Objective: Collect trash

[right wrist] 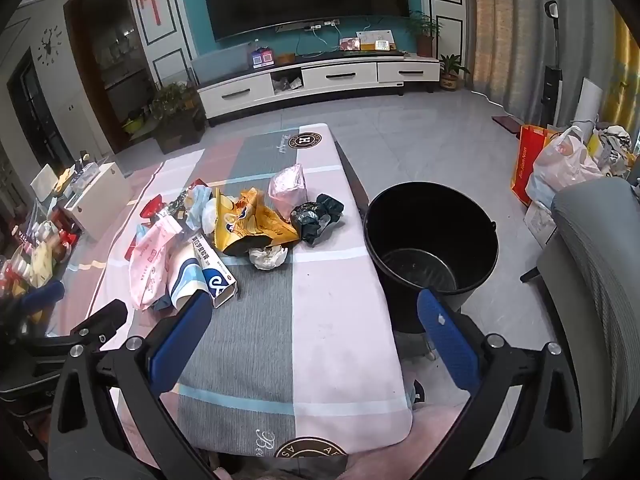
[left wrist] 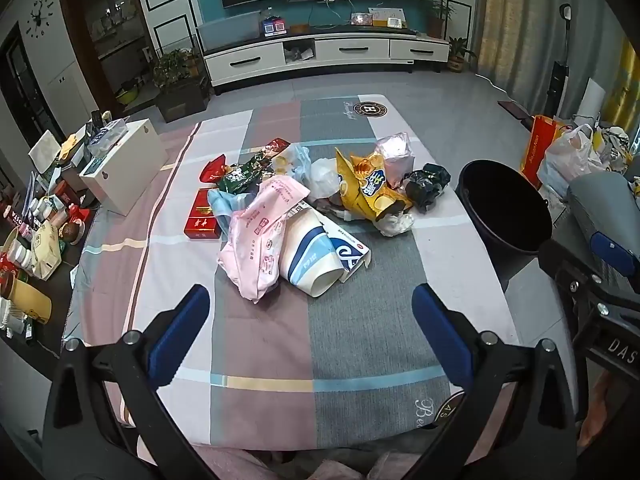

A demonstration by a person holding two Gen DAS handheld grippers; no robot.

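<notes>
A black bucket [right wrist: 432, 248] stands on the floor just beside the right edge of the bench [right wrist: 340, 312], which is covered with a patchwork cloth of pink, grey and white. The bucket looks empty; its dark bottom shows only a faint sheen, so something small could hide there.

The trash lies in a heap on the bench, to the left of the bucket. Nearest the bucket is a crumpled black bag [right wrist: 320, 216], with a pink bag [right wrist: 288, 188] behind it and a torn yellow snack bag [right wrist: 252, 224] just left of it. A crumpled white tissue [right wrist: 267, 257] rests against the snack bag's near side. Farther left of the bucket lie a paper cup [left wrist: 310, 258] on its side, a blue and white carton [left wrist: 347, 250] touching it, a pink wrapper [left wrist: 260, 232], a red box [left wrist: 203, 219] and green and red wrappers at the far left of the heap.

Well behind the bucket stand a TV cabinet [right wrist: 316, 80] and a dark screen above it. To the bucket's right sit an orange bag [right wrist: 528, 168] and a white plastic bag [right wrist: 564, 168] on the floor, and a grey chair [right wrist: 592, 264] stands close by.

The left gripper [left wrist: 310, 316] hangs over the bench with its jaws spread wide and nothing between them; the cup lies just ahead of them. The right gripper [right wrist: 316, 320] also has its jaws wide apart and empty, one blue finger over the bench, the other over the bucket's near rim. The heap lies ahead and to its left.
</notes>
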